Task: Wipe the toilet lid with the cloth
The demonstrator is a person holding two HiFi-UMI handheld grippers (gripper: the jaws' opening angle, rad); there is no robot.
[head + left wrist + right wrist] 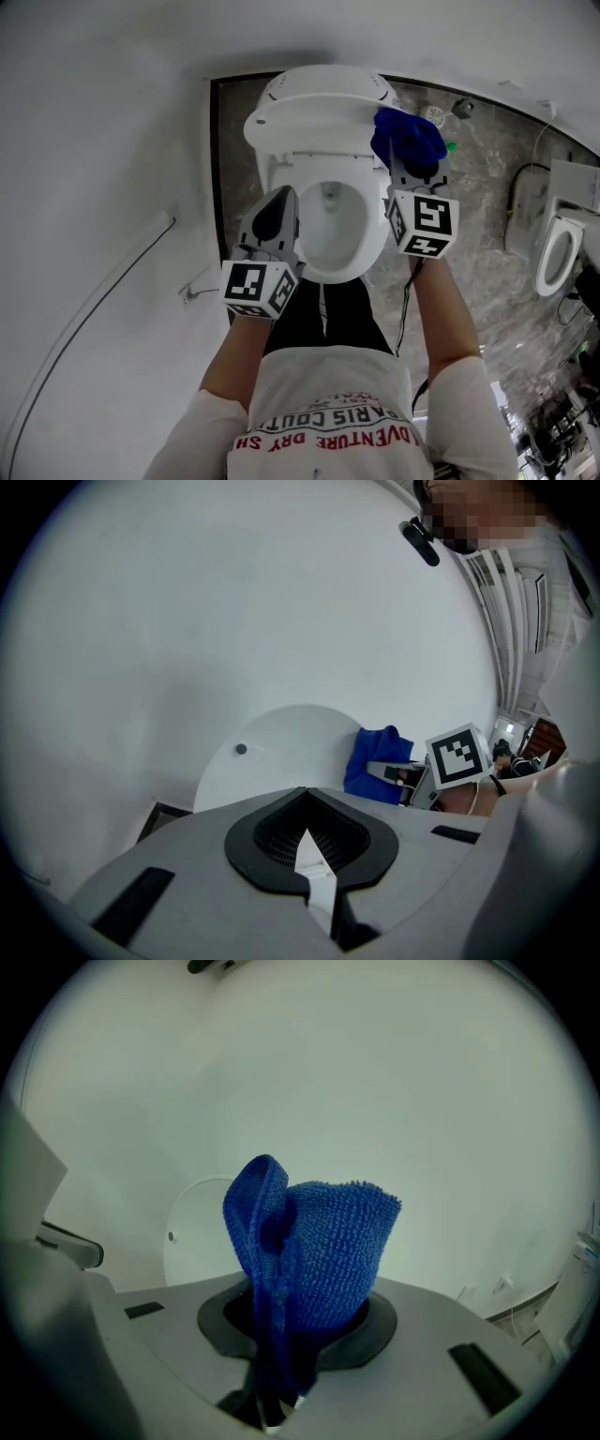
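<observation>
Blue cloth (314, 1241) clamped in right tool (279, 1399) at raised toilet lid (281, 752) right edge; left tool (306, 844) closed, jaws together.

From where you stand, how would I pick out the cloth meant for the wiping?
Find the white toilet in the middle of the head view. Near the right edge of its raised lid, the right gripper holds a bunched cloth in its jaws. The cloth is deep blue and fuzzy, the only blue thing beside all that white porcelain.
</observation>
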